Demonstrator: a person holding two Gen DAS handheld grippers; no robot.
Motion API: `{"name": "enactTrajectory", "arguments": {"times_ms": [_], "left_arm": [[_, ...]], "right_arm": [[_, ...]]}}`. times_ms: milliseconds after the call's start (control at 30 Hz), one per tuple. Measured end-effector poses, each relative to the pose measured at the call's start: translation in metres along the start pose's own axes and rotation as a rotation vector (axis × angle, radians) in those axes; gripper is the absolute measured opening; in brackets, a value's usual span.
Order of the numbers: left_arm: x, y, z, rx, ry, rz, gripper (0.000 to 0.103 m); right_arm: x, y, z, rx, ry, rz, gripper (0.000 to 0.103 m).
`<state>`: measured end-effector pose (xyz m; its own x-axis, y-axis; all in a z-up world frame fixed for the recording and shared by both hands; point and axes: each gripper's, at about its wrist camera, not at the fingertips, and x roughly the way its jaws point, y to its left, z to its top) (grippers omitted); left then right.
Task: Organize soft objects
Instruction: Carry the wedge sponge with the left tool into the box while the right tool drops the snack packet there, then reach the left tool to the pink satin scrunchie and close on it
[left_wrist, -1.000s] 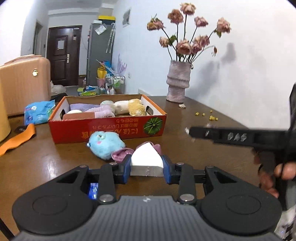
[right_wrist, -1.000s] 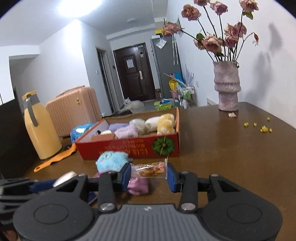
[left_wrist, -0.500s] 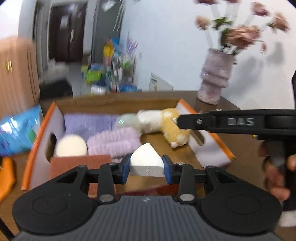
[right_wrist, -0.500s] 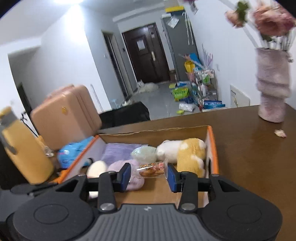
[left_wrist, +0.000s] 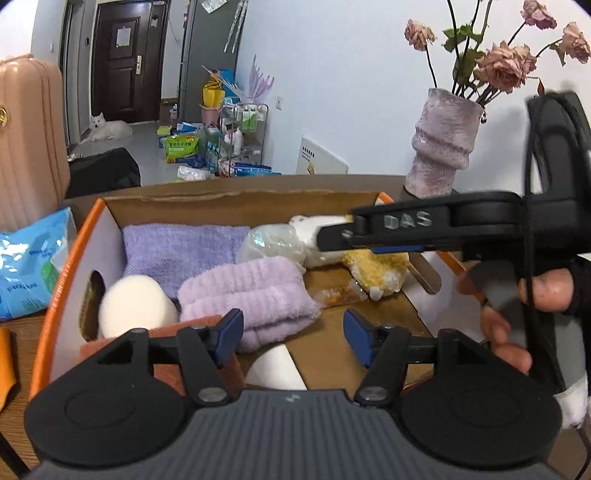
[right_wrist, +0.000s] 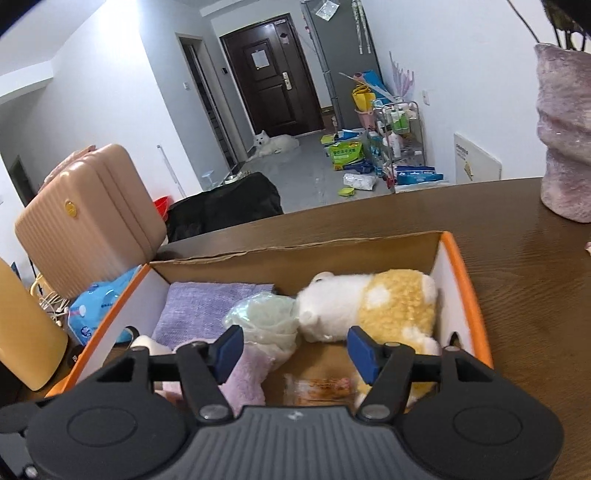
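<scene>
Both claws were clamped a second ago, left on the white wedge-shaped sponge (left_wrist: 275, 367), right on the clear crinkly snack packet (right_wrist: 319, 386). Both now sit over the orange-rimmed cardboard box (left_wrist: 236, 201).

Left gripper (left_wrist: 293, 338): jaws opening, nothing pressed between the pads. The sponge lies below them on the box floor, bottom centre of the left view.

Right gripper (right_wrist: 295, 349): jaws opening too, empty. The packet lies flat on the box floor just under them, lower centre of the right view, beside the yellow-and-white plush toy (right_wrist: 380, 308).

Looks like both drops landed, so two more soft items are boxed.
</scene>
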<state>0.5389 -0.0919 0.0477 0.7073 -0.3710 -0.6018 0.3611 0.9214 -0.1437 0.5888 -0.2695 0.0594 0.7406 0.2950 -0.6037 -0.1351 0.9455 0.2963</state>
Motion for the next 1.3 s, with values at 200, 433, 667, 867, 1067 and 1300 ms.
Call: {"name": "enactTrajectory", "arguments": {"times_ms": [200, 433, 667, 867, 1067, 1300], "left_arm": [[-0.053, -0.001, 0.0, -0.021, -0.045, 0.045, 0.068], [-0.171, -0.03, -0.07, -0.032, -0.16, 0.055, 0.078], [-0.252, -0.054, -0.141, -0.085, -0.2, 0.15, 0.085], [-0.288, -0.085, -0.202, -0.095, -0.191, 0.199, 0.088], [-0.297, -0.101, -0.226, -0.093, -0.154, 0.175, 0.088], [-0.296, -0.112, -0.238, -0.072, -0.139, 0.156, 0.089]], "right_arm": [[-0.065, -0.003, -0.005, -0.032, -0.048, -0.007, 0.064], [-0.176, 0.019, -0.072, -0.126, -0.136, 0.055, 0.073], [-0.265, 0.033, -0.168, -0.139, -0.25, 0.13, 0.079], [-0.306, 0.035, -0.255, -0.124, -0.277, 0.131, 0.079], [-0.323, 0.043, -0.313, -0.187, -0.317, -0.013, 0.086], [-0.33, 0.037, -0.331, -0.184, -0.285, -0.057, 0.09]]}}
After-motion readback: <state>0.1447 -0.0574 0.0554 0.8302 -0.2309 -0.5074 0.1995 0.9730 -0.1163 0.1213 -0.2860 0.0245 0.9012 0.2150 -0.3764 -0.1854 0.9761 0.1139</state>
